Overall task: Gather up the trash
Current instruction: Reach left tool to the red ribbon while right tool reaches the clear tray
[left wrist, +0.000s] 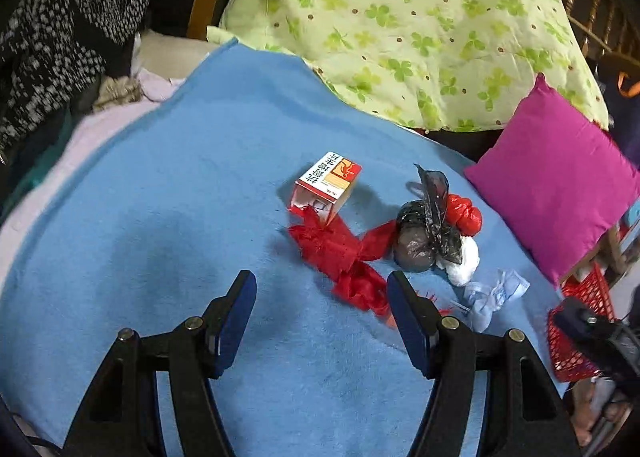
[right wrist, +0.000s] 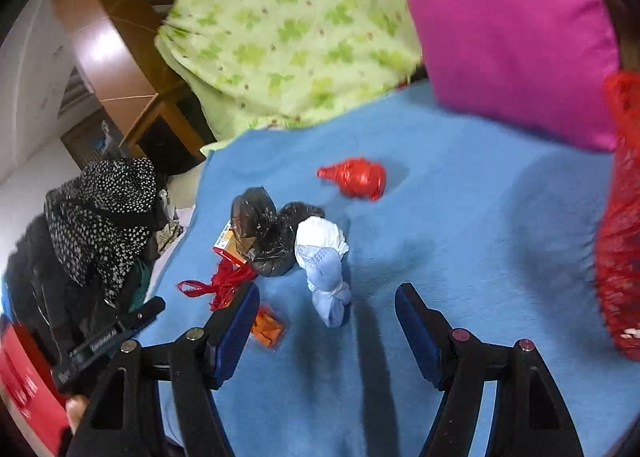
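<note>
Blue fleece blanket (left wrist: 180, 185), green clover quilt (left wrist: 400, 17), magenta cushion (left wrist: 560, 177)

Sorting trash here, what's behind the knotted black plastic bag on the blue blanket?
Behind the knotted black plastic bag, an orange-and-white cardboard box pokes out; most of that box is covered by the bag.

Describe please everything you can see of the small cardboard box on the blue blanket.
The cardboard box is small and oblong, white and orange with red edges and dark printed characters on top. It lies on its side on the blue blanket, its near end flap open. Red plastic scraps touch that open end. From the right wrist view, the black bag hides most of it. No gripper touches it.
</note>
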Demonstrator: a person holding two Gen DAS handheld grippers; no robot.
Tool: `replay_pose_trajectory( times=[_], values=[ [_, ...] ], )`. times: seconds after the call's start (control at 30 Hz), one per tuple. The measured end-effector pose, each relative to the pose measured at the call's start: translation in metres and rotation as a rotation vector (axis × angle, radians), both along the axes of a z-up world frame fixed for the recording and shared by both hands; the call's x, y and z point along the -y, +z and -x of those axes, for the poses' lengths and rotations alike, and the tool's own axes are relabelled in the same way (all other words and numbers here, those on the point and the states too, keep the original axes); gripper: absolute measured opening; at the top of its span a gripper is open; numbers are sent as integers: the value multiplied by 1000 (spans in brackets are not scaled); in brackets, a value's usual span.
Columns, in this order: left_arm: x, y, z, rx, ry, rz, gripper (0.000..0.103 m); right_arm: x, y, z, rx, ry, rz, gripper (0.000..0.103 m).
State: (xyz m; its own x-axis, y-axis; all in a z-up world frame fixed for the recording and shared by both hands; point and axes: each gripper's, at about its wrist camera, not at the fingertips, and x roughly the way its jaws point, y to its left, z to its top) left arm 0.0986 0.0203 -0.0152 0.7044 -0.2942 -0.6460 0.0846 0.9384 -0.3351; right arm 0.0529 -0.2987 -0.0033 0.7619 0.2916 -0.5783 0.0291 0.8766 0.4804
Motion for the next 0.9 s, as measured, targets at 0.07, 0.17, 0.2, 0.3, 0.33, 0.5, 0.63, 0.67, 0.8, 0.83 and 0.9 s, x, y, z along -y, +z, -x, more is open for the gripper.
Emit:
replay_pose_trajectory(
  times=[0.07, 0.17, 0.2, 0.3, 0.33, 0.5, 0.63, 0.67, 0.8, 0.83, 0.9],
  values=[
    [2, -2, -8, -4, -8, 19, 68, 0, -9, -16, -33, 4, -9, 74],
    [6, -4, -21, -16, -30, 55, 68, -2, -11, -28, -29, 16, -24, 73],
    [9, -5, -26, -22, -37, 61, 68, -4, -10, -29, -20, 21, -19, 73],
    [18, -10, -43, -44, -59, 54, 68, -13, -4, -29, 6, 43, -14, 73],
    [20, -12, -46, -49, -64, 57, 68, -17, -1, -28, 19, 57, -7, 73],
    [28, -29, -70, -126, -86, 66, 45, -52, 6, -26, 73, 215, 49, 73],
    [23, -42, -76, -186, -75, 78, 14, -80, -5, -34, 34, 328, 109, 73],
    [20, -43, -76, -191, -73, 93, 11, -85, -7, -35, 32, 342, 126, 73],
    [11, -42, -71, -185, -67, 88, 7, -97, -16, -46, 16, 393, 164, 73],
    [7, -41, -69, -181, -61, 92, 7, -100, -20, -50, 3, 398, 178, 73],
    [-1, -37, -66, -167, -51, 108, 7, -108, -26, -53, -13, 410, 212, 73]
  ],
)
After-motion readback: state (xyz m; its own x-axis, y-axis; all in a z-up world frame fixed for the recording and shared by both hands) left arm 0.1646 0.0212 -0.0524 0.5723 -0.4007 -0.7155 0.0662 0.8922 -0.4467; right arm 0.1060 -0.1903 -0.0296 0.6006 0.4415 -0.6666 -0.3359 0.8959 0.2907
